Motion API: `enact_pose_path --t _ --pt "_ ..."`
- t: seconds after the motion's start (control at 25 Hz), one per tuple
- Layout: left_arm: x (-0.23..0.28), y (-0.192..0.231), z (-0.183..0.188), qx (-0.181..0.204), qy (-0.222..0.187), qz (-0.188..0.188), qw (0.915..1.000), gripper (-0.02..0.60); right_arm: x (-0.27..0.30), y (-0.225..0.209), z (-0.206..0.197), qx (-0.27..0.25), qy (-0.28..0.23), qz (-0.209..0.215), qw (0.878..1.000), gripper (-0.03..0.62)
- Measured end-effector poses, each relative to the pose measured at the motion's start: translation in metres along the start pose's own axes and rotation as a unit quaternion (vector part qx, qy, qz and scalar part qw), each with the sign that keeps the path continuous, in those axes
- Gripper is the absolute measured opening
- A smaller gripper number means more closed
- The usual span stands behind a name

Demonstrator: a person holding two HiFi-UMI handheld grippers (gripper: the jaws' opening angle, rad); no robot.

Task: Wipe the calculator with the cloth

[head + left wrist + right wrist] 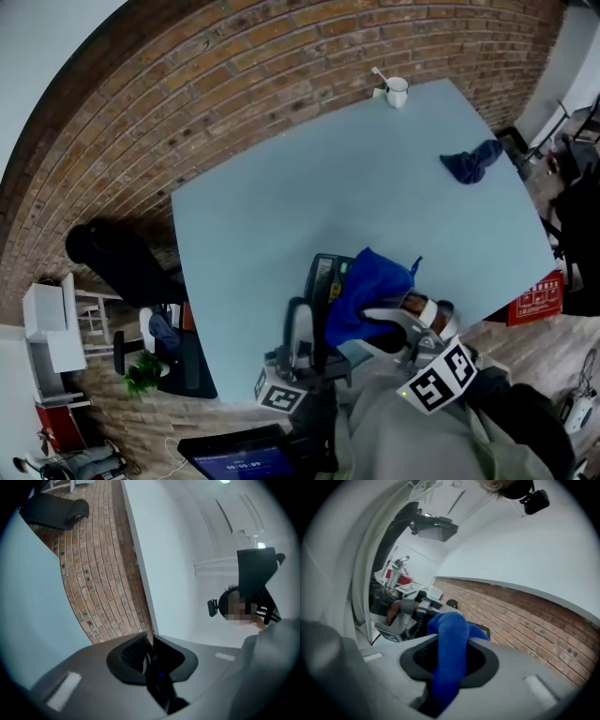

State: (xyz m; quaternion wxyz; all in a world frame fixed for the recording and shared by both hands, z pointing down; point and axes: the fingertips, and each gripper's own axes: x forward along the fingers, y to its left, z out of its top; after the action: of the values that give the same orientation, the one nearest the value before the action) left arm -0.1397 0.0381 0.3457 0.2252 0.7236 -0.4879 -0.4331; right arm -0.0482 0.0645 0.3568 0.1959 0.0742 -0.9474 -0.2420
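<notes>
The left tongs (pixel 153 658) are clenched on the edge of the thin dark calculator (pixel 322 274). They prop it up at the near edge of the pale blue surface (pixel 281 216), probably to steady it. The right tongs (pixel 449 660) grasp the bright blue cloth (pixel 367 286) and drape it over the calculator's right side, apparently to wipe.

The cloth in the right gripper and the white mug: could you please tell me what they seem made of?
Cloth: soft matte fabric, perhaps microfibre, drooping in fuzzy folds. White mug: probably ceramic or enamel, smooth and white; too small to confirm.
</notes>
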Motion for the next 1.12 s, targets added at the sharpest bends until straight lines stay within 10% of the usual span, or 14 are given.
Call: enact_pose_path --t 0.2,0.44,0.68,0.92,1.12 --pt "0.009 -0.014 -0.014 0.053 0.038 -0.01 0.9978 0.041 0.005 -0.067 -0.024 0.082 0.037 -0.088 0.992 0.095" --pt "0.009 -0.003 -0.025 0.053 0.051 0.015 0.9972 0.041 0.026 -0.024 -0.004 0.07 0.029 -0.012 0.997 0.095" --pt "0.009 -0.011 -0.037 0.08 0.073 0.009 0.994 0.041 0.019 -0.087 -0.039 0.134 0.046 -0.108 0.984 0.095" --pt "0.006 0.004 -0.038 0.084 0.076 0.029 0.9931 0.041 0.029 -0.023 -0.018 0.12 0.039 0.008 0.992 0.094" --pt "0.003 -0.008 -0.044 0.13 0.106 0.003 0.9858 0.041 0.022 -0.075 -0.049 0.176 0.007 -0.056 0.983 0.094"
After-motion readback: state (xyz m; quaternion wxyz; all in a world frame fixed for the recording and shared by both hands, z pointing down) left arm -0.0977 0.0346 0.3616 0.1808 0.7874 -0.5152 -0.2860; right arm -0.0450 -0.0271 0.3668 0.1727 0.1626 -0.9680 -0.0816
